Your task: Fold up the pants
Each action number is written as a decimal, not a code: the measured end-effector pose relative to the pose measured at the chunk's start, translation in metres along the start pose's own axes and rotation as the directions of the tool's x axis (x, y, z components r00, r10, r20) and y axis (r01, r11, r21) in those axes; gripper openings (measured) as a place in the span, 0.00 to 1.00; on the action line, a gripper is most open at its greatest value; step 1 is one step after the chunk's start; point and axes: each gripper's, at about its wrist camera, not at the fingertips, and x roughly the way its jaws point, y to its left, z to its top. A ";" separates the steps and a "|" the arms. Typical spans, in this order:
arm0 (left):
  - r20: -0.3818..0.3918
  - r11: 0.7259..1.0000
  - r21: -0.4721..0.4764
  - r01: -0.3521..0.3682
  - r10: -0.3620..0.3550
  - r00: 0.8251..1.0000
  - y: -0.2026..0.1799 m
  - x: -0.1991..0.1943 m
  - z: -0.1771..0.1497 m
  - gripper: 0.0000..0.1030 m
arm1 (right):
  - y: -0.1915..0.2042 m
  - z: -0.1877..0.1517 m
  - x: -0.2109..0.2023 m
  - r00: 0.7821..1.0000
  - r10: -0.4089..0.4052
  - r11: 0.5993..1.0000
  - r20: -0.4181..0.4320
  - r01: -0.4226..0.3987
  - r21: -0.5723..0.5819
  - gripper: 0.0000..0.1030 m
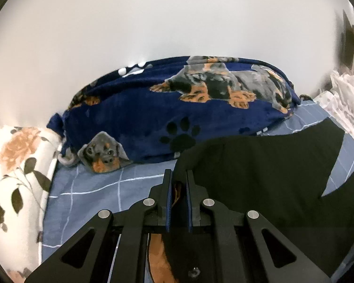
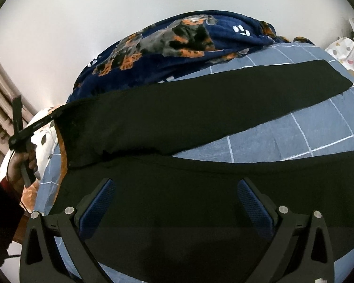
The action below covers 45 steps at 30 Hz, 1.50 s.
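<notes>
Left wrist view: the left gripper (image 1: pixel 179 176) has its blue-padded jaws drawn narrow, pinching a raised fold of the black pants (image 1: pixel 259 165). The matte, smooth cloth lifts into a soft hump at the pads and spreads flat to the right over the bed sheet (image 1: pixel 94 188), a blue-grey cotton with thin white grid lines. Behind the pants lies a plush navy blanket (image 1: pixel 153 108) printed with dogs and paw marks, bunched into a long mound. Left of the blanket sits a rounded white floral pillow (image 1: pixel 16 165).

Right wrist view: the right gripper (image 2: pixel 175 202) hovers with jaws wide, its ribbed blue pads apart over the pants (image 2: pixel 177 118), gripping nothing. One leg tapers up right across the sheet (image 2: pixel 283 132); its left edge is lifted by the left gripper (image 2: pixel 53 115), held in a hand (image 2: pixel 21 165).
</notes>
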 end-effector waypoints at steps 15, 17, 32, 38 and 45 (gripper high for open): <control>0.049 0.995 0.100 -0.028 0.024 0.999 -0.025 -0.044 -0.015 0.10 | 0.009 0.015 0.000 0.998 0.061 0.995 0.007 -0.061 0.080 1.00; 0.052 0.994 0.107 -0.029 0.024 0.998 -0.026 -0.047 -0.018 0.10 | 0.009 0.020 0.001 0.997 0.076 0.992 0.010 -0.076 0.101 1.00; 0.080 0.995 0.103 -0.004 -0.004 0.997 -0.044 -0.092 -0.059 0.10 | 0.000 0.086 0.061 0.895 0.445 0.779 0.014 -0.395 0.488 1.00; 0.077 0.997 0.080 0.013 -0.019 0.997 -0.052 -0.108 -0.081 0.10 | -0.009 0.111 0.109 0.865 0.501 0.676 0.007 -0.397 0.621 1.00; 0.047 0.999 0.025 0.044 -0.045 0.998 -0.055 -0.113 -0.098 0.10 | -0.012 0.138 0.158 0.859 0.512 0.637 -0.024 -0.360 0.682 0.85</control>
